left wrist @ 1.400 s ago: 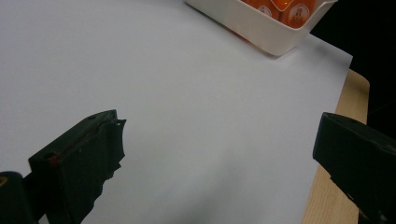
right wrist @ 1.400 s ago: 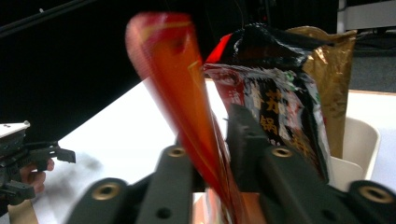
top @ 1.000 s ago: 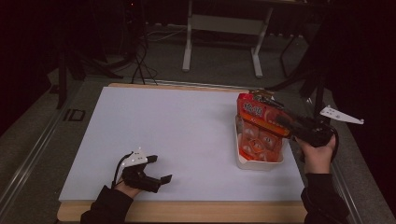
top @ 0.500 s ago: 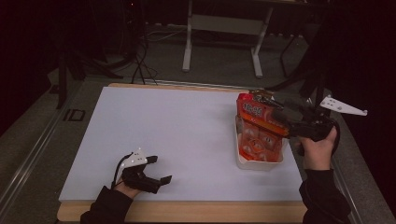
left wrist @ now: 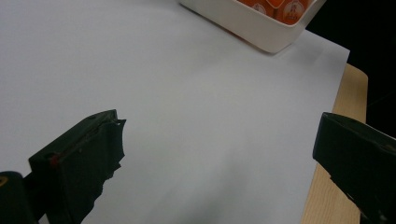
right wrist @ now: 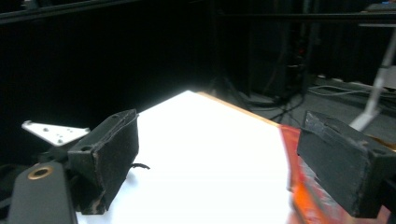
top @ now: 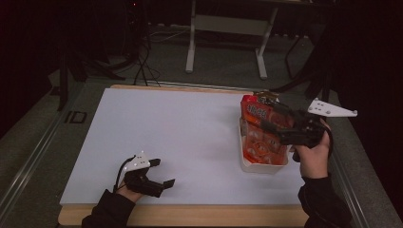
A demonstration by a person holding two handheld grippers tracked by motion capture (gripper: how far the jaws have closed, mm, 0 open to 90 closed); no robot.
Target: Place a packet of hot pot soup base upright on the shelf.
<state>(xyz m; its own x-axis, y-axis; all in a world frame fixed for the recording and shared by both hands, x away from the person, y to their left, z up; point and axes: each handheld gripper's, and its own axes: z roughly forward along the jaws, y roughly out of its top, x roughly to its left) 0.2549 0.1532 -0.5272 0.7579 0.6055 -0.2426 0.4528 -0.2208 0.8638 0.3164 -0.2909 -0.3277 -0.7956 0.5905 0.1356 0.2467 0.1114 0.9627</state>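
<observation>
- The left gripper rests low on the white sheet covering the desk, near the front-left corner. Its jaws are spread wide with nothing between them, which suggests it is parked out of the way while the other hand works.
- The middle of the sheet lies bare between the two hands, so the left gripper is well apart from the tray.
- A white tray sits near the desk's right edge, holding orange-red packets; its corner also appears in the left gripper view.
- A red-orange snack bag leans in the tray's far end, upright rather than flat, probably so it fits alongside the packets.
- The right gripper hovers just above and beside that bag. Its jaws have just been opening and now stand released, with nothing between them; in the right gripper view the bag lies blurred below the right-hand jaw, let go and left in the tray.
</observation>
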